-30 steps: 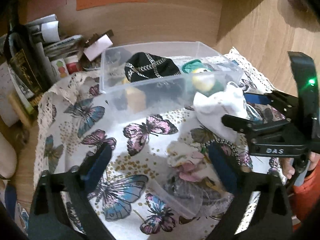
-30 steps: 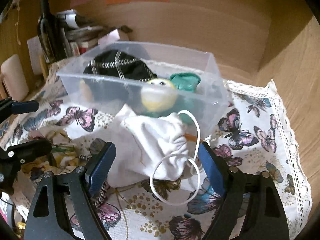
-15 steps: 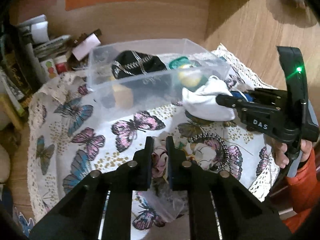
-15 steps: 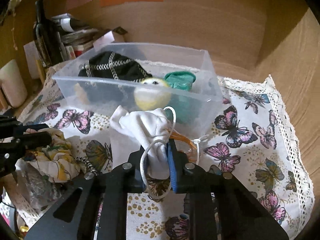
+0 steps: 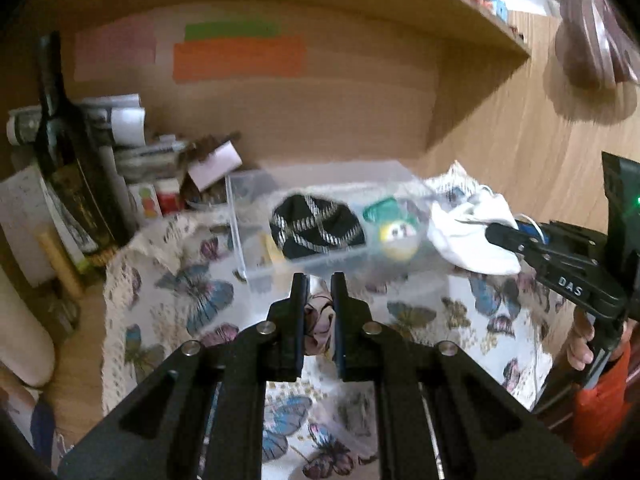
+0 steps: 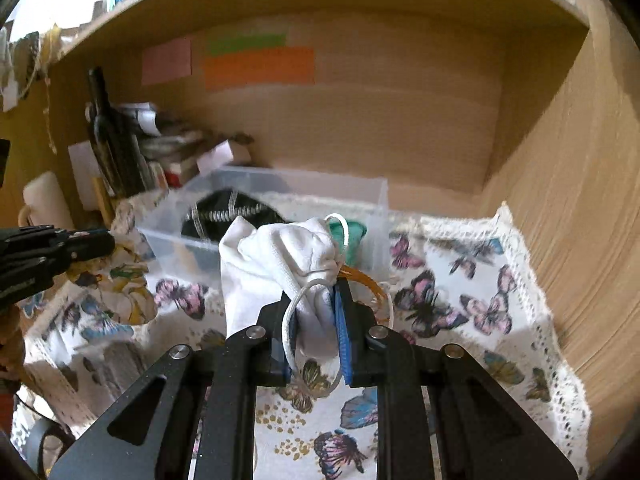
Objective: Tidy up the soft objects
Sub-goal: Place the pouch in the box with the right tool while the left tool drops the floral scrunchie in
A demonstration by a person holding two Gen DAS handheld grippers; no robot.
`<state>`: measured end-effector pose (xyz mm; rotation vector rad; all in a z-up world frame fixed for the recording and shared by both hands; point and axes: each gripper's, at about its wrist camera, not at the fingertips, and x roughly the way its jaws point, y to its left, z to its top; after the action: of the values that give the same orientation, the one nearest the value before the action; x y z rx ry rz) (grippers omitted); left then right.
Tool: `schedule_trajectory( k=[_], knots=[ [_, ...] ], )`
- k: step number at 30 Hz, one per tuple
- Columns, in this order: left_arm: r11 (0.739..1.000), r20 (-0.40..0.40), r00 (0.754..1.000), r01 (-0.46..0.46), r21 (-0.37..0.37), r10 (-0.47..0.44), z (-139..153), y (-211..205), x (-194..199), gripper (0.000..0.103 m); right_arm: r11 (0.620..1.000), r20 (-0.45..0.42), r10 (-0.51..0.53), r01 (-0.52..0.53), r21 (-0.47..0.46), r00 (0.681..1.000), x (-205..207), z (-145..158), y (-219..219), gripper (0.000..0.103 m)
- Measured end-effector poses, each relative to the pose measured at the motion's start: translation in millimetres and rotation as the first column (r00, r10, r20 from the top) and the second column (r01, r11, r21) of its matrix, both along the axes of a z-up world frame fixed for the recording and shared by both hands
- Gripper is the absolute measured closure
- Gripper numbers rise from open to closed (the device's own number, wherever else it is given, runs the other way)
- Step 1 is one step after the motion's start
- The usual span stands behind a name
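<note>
Here butterfly tablecloth [image 6: 460, 304] covers wooden alcove [image 6: 400, 120] floor.

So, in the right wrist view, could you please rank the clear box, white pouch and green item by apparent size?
1. clear box
2. white pouch, nearer the camera, so flattered
3. green item, mostly hidden

A clear bin [image 6: 264, 200] sits mid-frame on the tablecloth [image 6: 460, 300], with a cap [image 5: 316, 226] and a ball [image 5: 398, 238] inside it. A bottle [image 5: 68, 160] and stacked papers [image 5: 132, 140] stand at the upper left, behind the cloth. The pouch [image 6: 276, 268] hangs before the bin in the right wrist view.
</note>
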<state>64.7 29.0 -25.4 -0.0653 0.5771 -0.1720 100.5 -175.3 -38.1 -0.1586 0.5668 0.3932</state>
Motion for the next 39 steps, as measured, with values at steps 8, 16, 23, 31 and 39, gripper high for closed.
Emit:
schedule_trajectory(
  k=[8, 16, 23, 31, 39],
  knots=[
    [0.999, 0.103, 0.994, -0.043, 0.011, 0.041, 29, 1, 11, 0.093, 0.999, 0.076, -0.014, 0.012, 0.032, 0.997, 3, 26, -2, 0.088],
    [0.997, 0.149, 0.987, -0.071, 0.010, 0.068, 40, 2, 35, 0.093, 0.999, 0.115, -0.025, 0.020, 0.045, 0.993, 27, 44, 6, 0.088],
    [0.997, 0.114, 0.990, -0.079, 0.012, 0.077, 31, -1, 67, 0.093, 1.000, 0.103, -0.011, 0.011, 0.002, 0.995, 52, 45, 27, 0.088],
    [0.998, 0.017, 0.998, -0.057, 0.022, 0.056, 1, -5, 103, 0.092, 0.999, 0.027, 0.011, -0.010, -0.053, 1.000, 87, 28, 48, 0.088],
    [0.999, -0.074, 0.996, -0.038, 0.030, 0.040, -24, -6, 120, 0.092, 0.993, -0.067, -0.007, -0.002, -0.120, 0.998, 118, -7, 62, 0.088]
  ],
)
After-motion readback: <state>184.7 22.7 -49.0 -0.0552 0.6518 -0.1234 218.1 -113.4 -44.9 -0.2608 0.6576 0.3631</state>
